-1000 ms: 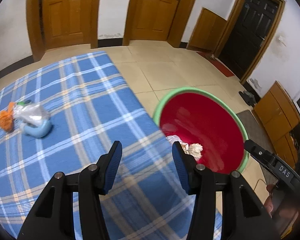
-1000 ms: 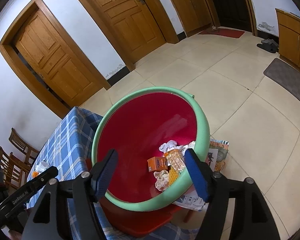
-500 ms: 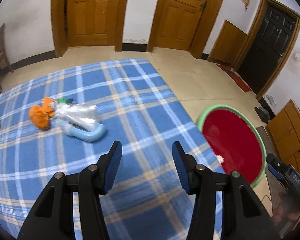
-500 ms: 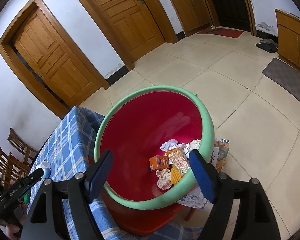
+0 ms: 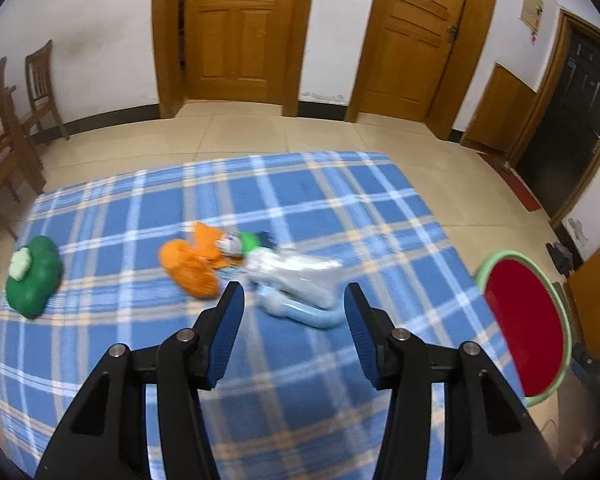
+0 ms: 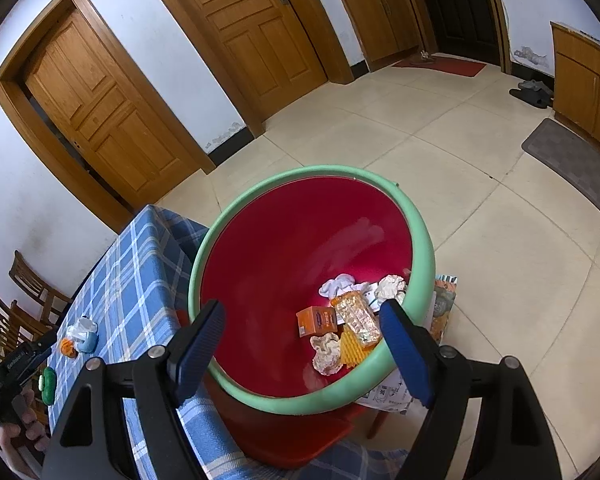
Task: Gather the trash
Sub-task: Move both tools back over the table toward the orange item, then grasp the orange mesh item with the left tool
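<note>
Two tools are hanging open and empty: the left tool (image 5: 293, 316) is hovering over the blue plaid tabletop (image 5: 340, 208), pointing at an orange wrapper (image 5: 192, 264), a clear plastic bag (image 5: 296, 276) and a green lump (image 5: 34, 276), while the right tool (image 6: 300, 344) is sitting above the red basin (image 6: 276, 264) holding crumpled paper (image 6: 326, 354) and a small orange box (image 6: 316, 320)

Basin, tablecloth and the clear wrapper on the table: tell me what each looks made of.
Basin: likely plastic, glossy red inside with a matte green rim; light glints on the red wall. Tablecloth: woven fabric, matte blue plaid that drapes over the table edge. Clear wrapper: thin plastic film, shiny and crinkled, though motion blur leaves this less sure.
</note>
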A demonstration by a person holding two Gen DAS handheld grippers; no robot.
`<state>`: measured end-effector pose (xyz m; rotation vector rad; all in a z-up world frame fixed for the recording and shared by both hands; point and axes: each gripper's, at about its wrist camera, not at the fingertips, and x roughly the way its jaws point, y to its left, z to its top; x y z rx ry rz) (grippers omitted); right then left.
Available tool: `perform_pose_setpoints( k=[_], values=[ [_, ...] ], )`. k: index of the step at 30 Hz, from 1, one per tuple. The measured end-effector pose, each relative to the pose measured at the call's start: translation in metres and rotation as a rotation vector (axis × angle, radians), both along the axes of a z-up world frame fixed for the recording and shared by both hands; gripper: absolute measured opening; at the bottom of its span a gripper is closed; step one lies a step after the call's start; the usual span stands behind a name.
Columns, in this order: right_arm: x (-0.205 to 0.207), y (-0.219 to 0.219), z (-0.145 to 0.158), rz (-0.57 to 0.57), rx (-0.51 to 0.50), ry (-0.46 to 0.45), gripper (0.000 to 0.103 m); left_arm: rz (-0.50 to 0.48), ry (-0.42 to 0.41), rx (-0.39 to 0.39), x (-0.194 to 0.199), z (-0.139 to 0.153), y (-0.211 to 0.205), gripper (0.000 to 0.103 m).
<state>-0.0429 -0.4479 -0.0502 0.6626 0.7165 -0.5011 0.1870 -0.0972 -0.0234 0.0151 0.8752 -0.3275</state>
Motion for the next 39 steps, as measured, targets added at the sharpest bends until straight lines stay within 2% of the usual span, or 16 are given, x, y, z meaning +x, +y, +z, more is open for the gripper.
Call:
perform_pose_setpoints(
  k=[8, 17, 30, 32, 33, 34, 39],
  values=[
    [0.003, 0.001, -0.003, -0.021, -0.002, 0.020, 0.083, 0.073, 0.006, 0.040, 0.027, -0.011, 0.035, 0.052],
    [0.004, 0.000, -0.006, -0.038, -0.018, 0.057, 0.083, 0.128, 0.030, 0.063, 0.063, -0.027, 0.054, 0.052],
    [0.012, 0.004, -0.005, -0.032, -0.038, 0.072, 0.083, 0.132, 0.099, -0.007, 0.078, -0.057, 0.055, 0.051],
    [0.015, 0.007, -0.003, -0.024, -0.040, 0.072, 0.083, 0.128, 0.095, -0.018, 0.077, -0.057, 0.054, 0.046],
    [0.016, 0.009, -0.002, -0.019, -0.043, 0.071, 0.083, 0.117, 0.095, -0.030, 0.077, -0.057, 0.054, 0.037],
    [0.018, 0.010, -0.001, -0.014, -0.045, 0.070, 0.083, 0.098, 0.096, -0.049, 0.076, -0.057, 0.053, 0.035],
    [0.027, 0.020, 0.006, 0.015, -0.057, 0.061, 0.083, 0.090, 0.067, -0.078, 0.065, -0.054, 0.055, 0.028]
  ],
)
